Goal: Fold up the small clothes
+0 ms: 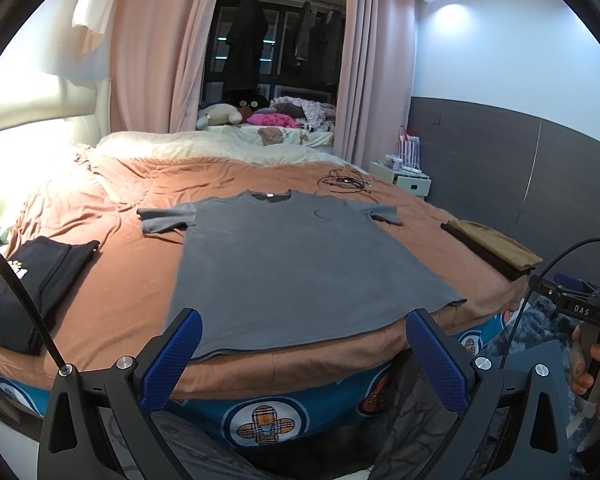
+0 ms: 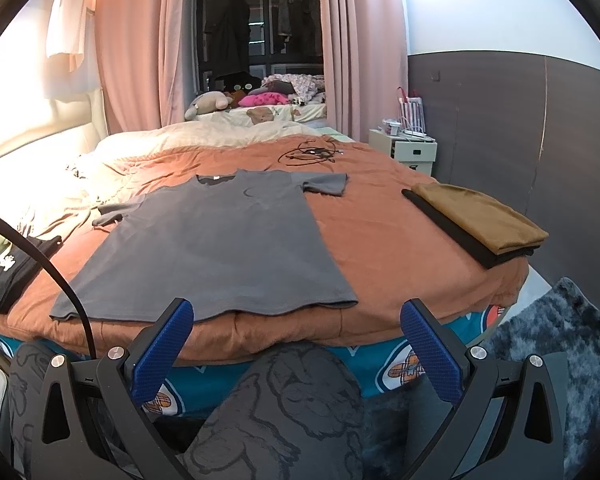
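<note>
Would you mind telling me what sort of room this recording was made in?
Most likely a home bedroom. A wide bed with an orange cover fills the view, a grey T-shirt spread flat on it, pink curtains hang behind, and a small white bedside cabinet stands against the wall.

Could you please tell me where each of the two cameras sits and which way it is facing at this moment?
Left wrist: on the open left gripper at the foot of the bed, looking up it over the grey T-shirt; the right hand shows at the right edge.
Right wrist: on the open right gripper, further right, facing the same way; the person's knee shows below.
Shared: T-shirt, folded brown pile, black garment.
</note>
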{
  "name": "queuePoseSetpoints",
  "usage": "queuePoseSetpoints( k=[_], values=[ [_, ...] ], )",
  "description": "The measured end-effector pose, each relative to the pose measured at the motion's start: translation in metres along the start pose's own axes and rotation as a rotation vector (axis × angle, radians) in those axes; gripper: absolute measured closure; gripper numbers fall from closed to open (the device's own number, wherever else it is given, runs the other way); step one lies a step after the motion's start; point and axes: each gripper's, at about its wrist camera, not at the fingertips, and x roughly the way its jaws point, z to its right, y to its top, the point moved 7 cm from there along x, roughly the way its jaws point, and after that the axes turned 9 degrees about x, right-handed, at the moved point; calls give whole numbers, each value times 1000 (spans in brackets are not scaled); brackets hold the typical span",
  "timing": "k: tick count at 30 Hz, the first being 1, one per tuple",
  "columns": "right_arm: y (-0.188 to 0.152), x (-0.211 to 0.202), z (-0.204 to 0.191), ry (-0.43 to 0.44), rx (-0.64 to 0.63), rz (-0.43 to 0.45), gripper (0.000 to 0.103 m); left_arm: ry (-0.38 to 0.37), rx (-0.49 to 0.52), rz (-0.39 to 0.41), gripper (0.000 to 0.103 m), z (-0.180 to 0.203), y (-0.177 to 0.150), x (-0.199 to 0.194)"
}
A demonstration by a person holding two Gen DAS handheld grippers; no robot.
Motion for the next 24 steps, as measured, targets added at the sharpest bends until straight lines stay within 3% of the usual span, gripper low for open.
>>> queuePoseSetpoints(
  k=[12, 24],
  values=[
    [16, 10, -8, 39, -13, -1, 0, 35, -47, -16, 0, -18, -6, 3],
    [41, 62, -18, 73, -15, -36, 0, 78, -54, -52, 1, -46, 6, 38]
  ],
)
